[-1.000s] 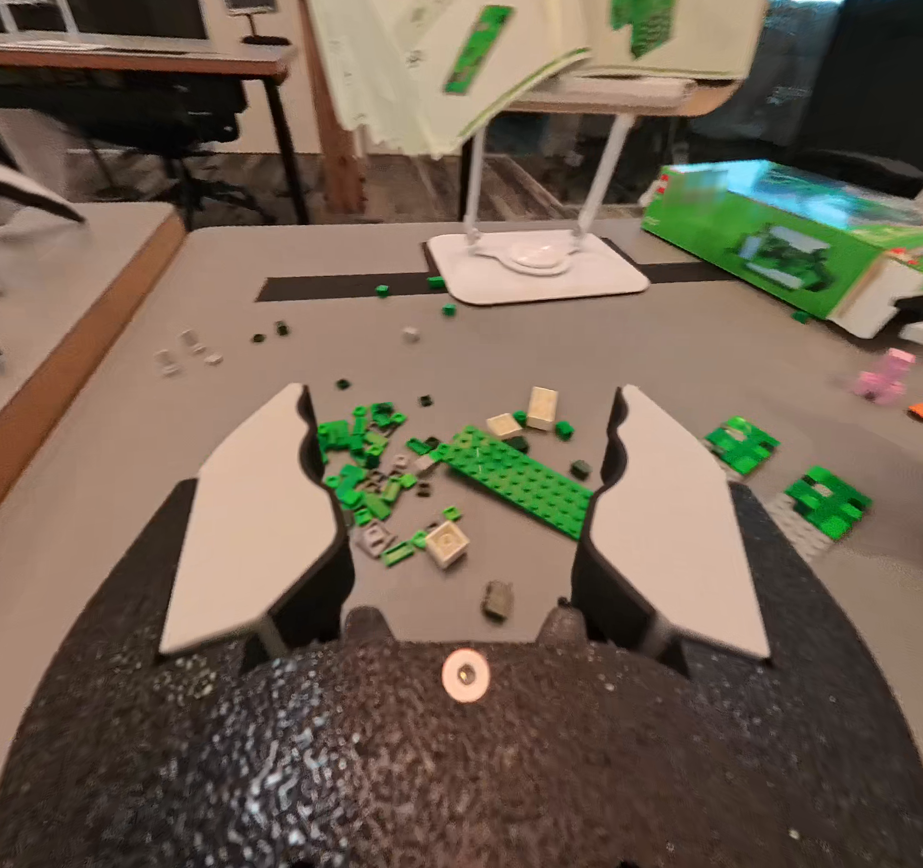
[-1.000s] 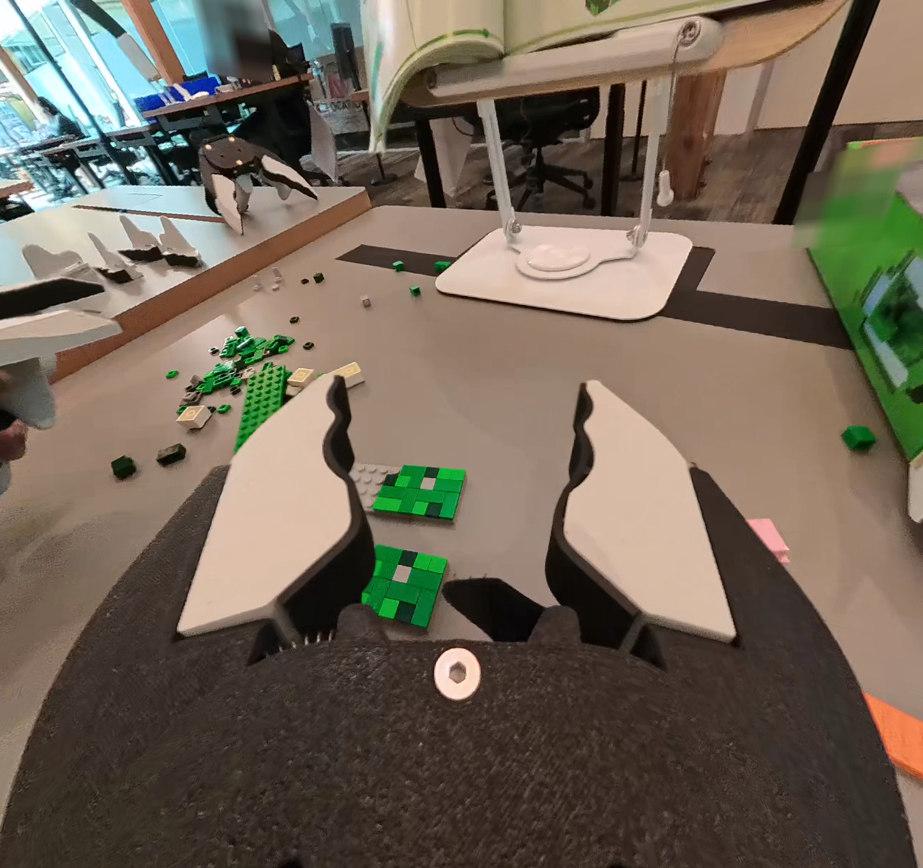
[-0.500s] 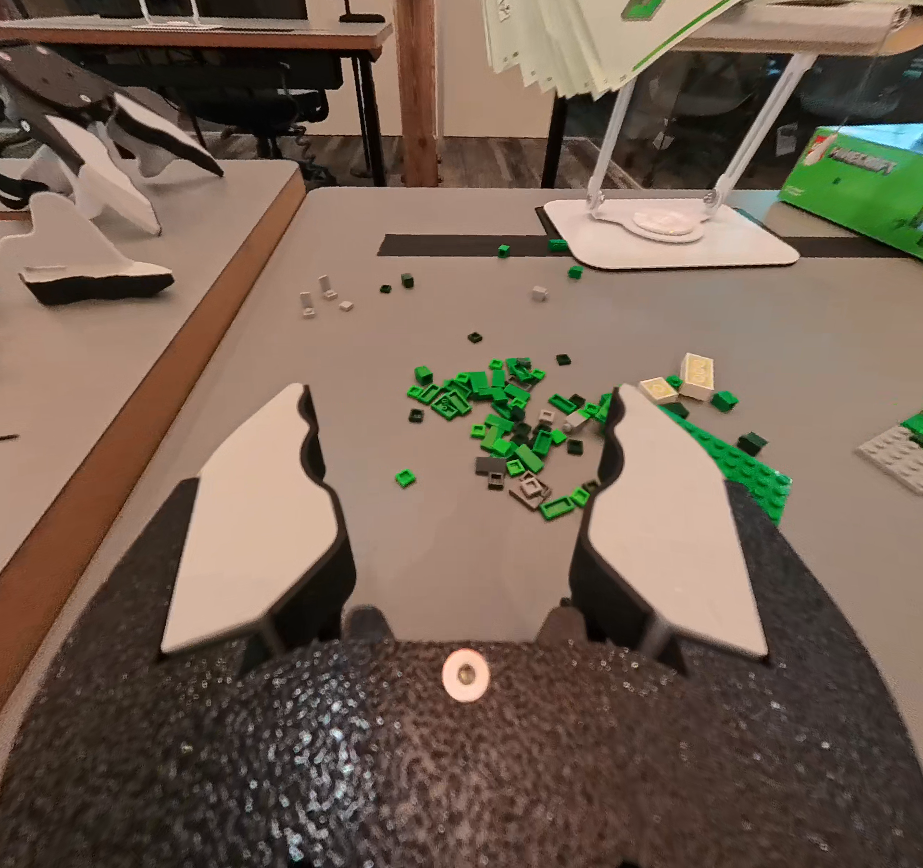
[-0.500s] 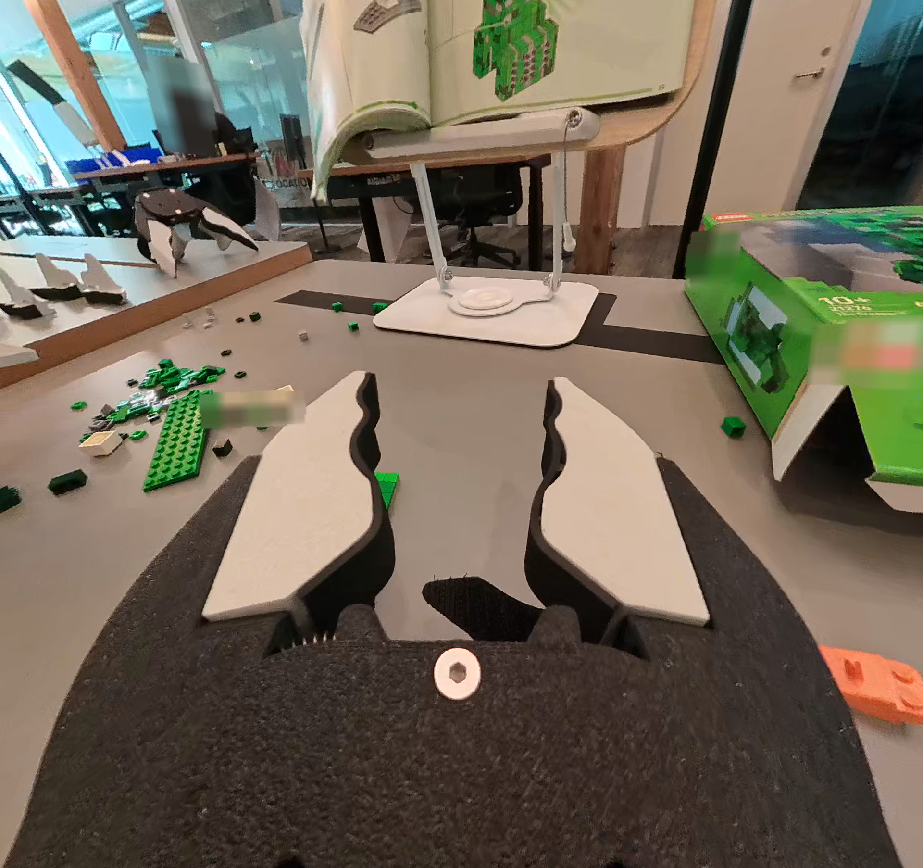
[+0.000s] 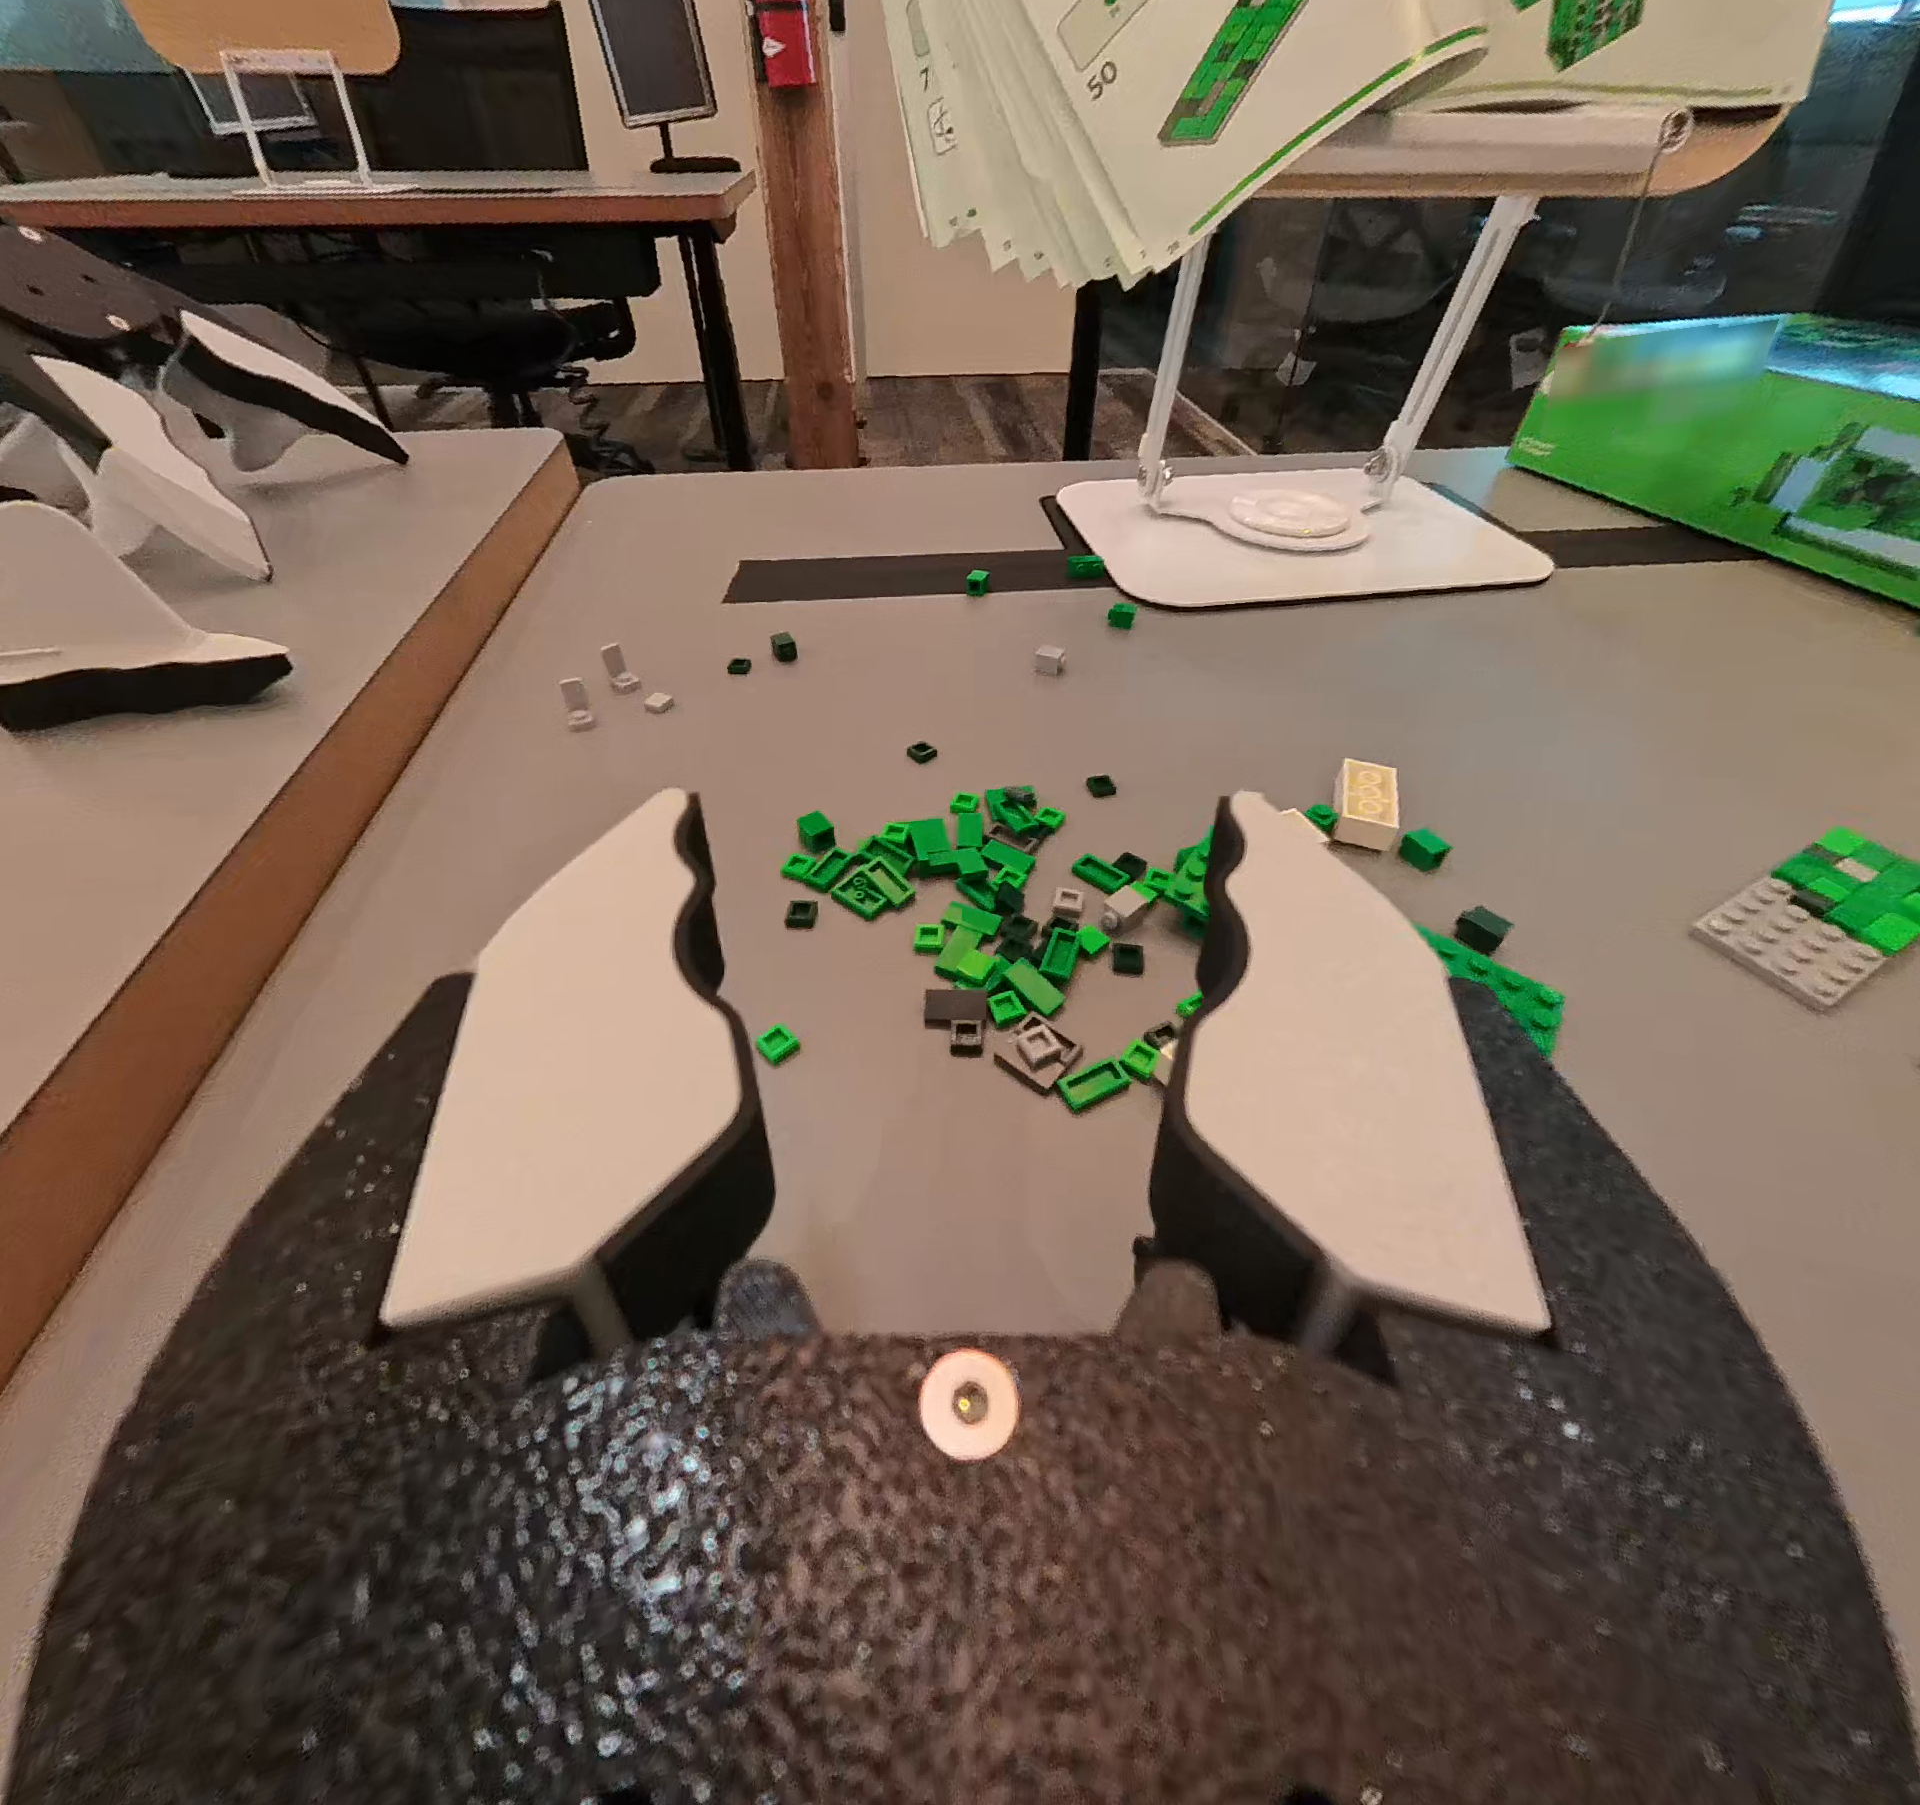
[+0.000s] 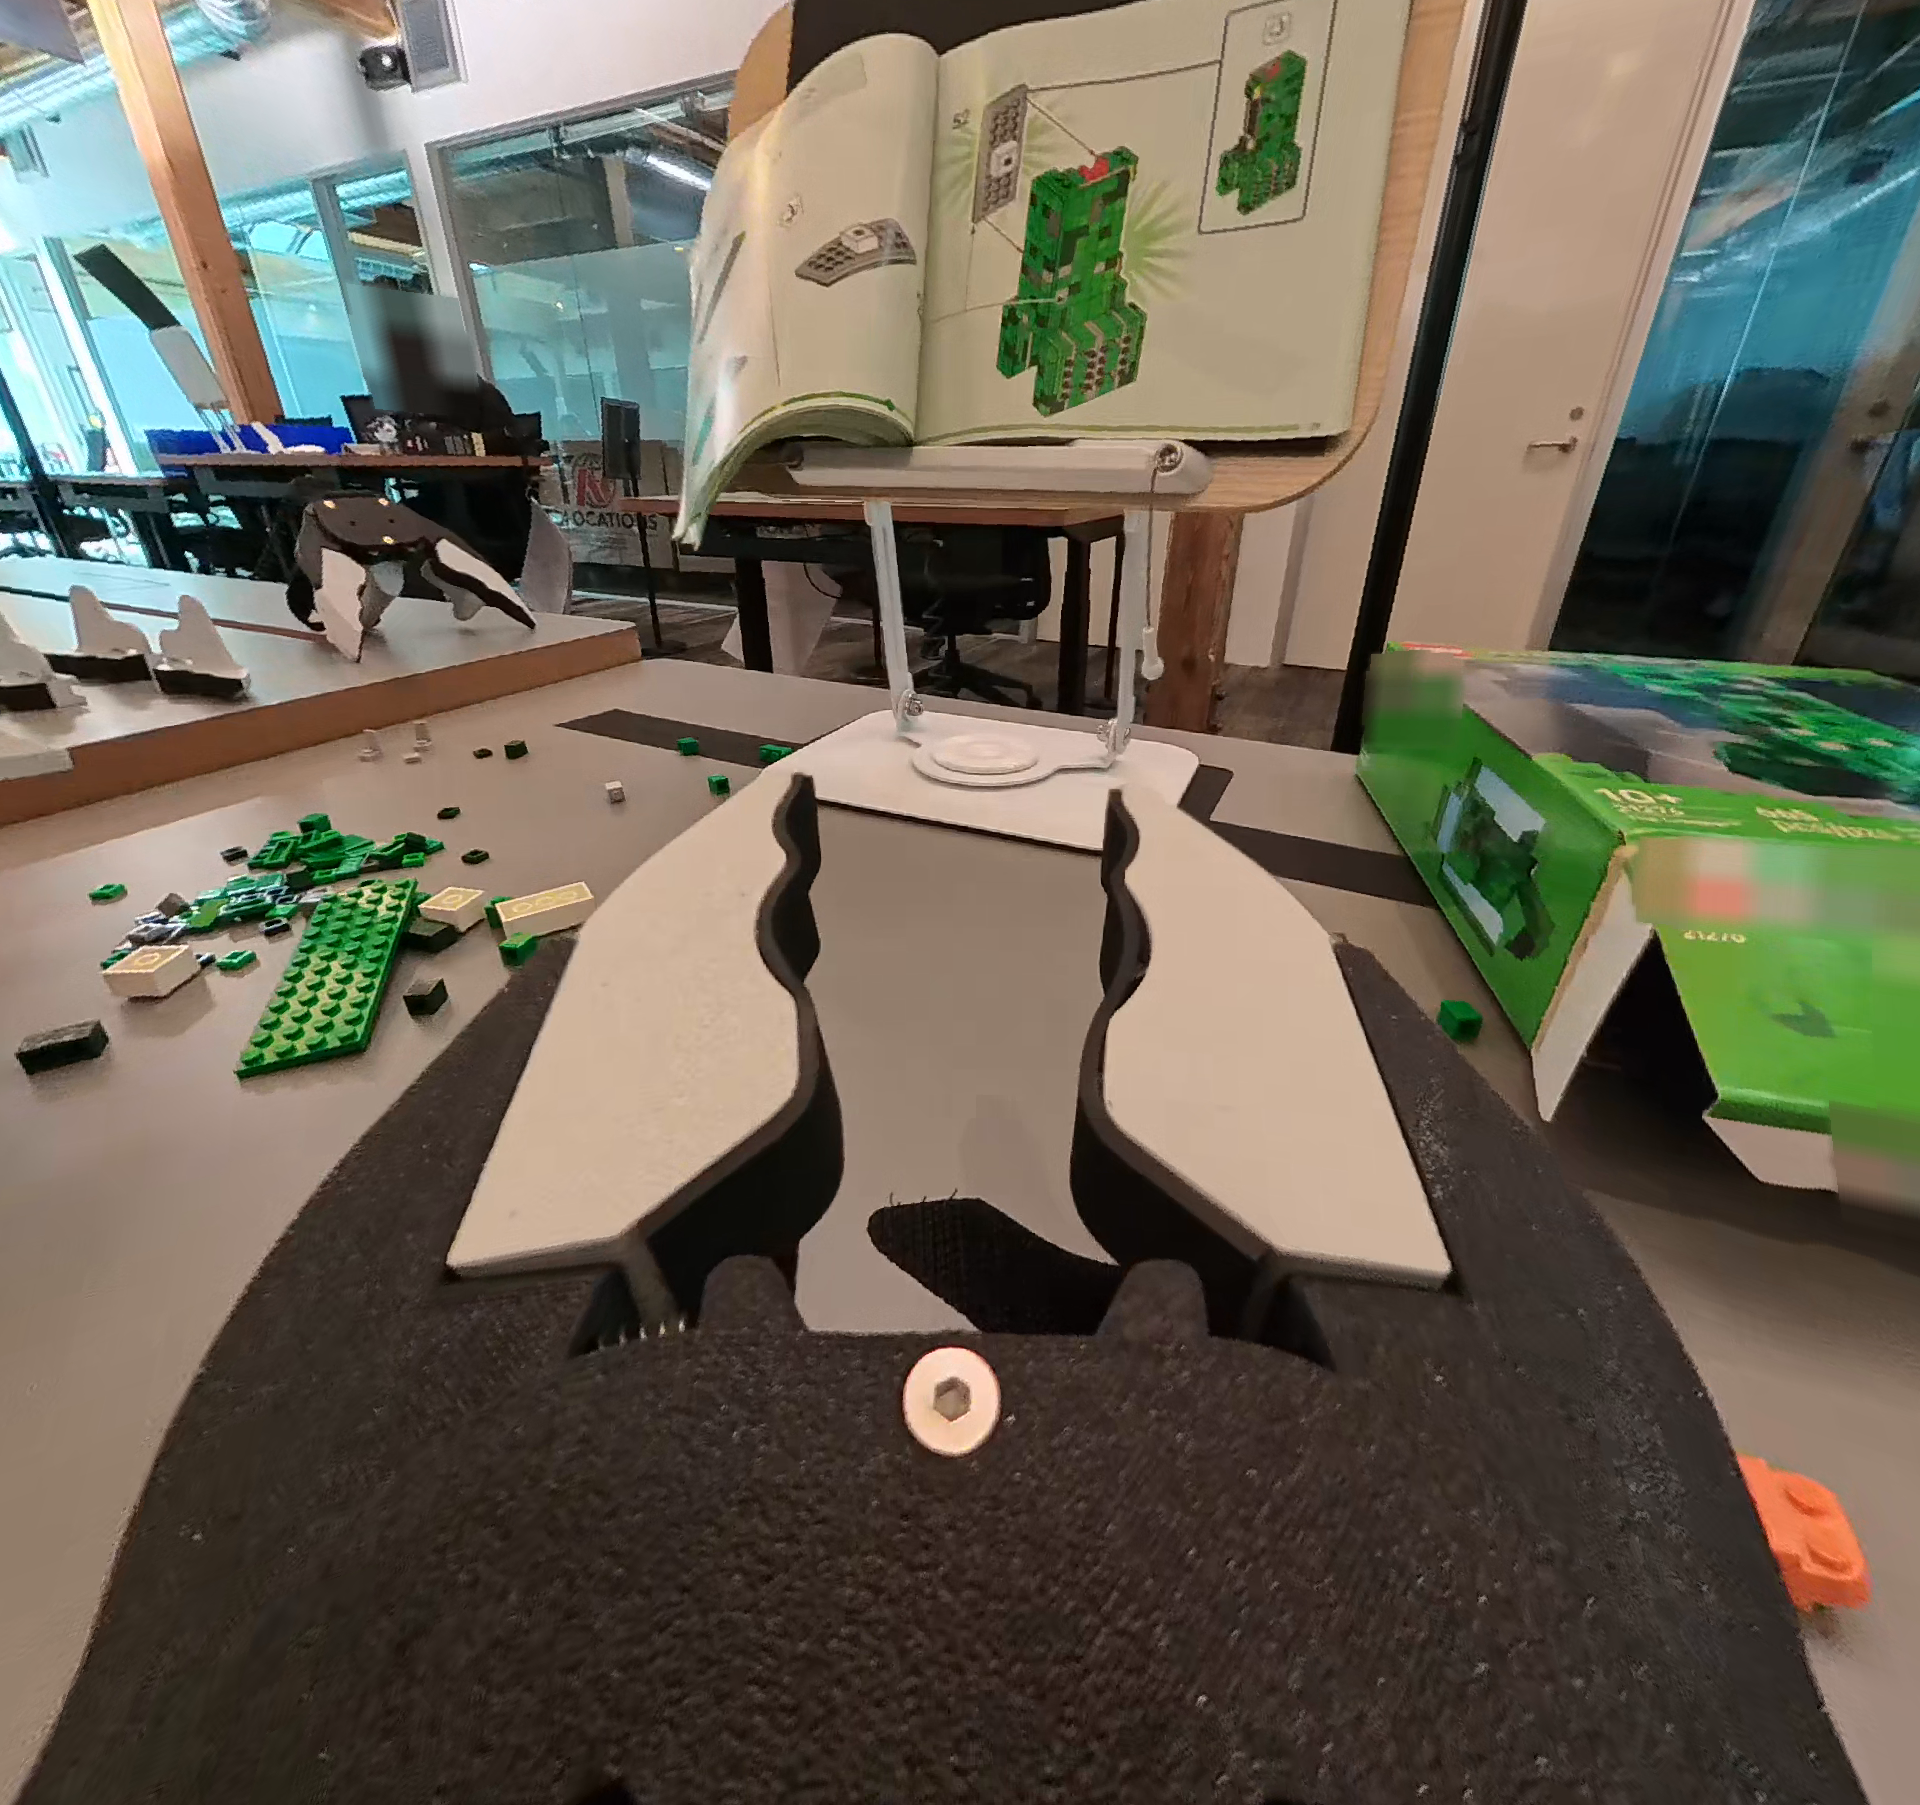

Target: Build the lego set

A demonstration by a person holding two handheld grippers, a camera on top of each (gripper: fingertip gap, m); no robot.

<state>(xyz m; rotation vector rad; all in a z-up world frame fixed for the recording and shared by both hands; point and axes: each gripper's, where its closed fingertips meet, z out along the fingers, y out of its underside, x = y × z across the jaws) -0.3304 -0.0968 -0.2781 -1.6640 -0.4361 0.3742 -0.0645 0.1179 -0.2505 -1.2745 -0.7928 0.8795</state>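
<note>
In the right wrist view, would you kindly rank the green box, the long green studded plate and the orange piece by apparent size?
1. green box
2. long green studded plate
3. orange piece, partly cut off by the frame edge and nearer the camera, so its rank is less sure.

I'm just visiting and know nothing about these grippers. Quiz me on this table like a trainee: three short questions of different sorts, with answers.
1. True or false: the left gripper holds a brick.
2. Which lies nearest the left gripper? A) scattered pile of small green and grey bricks B) green cardboard box C) orange plastic piece
3. Fill in: the open instruction booklet rests on a white ____.

Key: 1 false, both grippers, right gripper included, are open and empty; 2 A; 3 stand.
</note>
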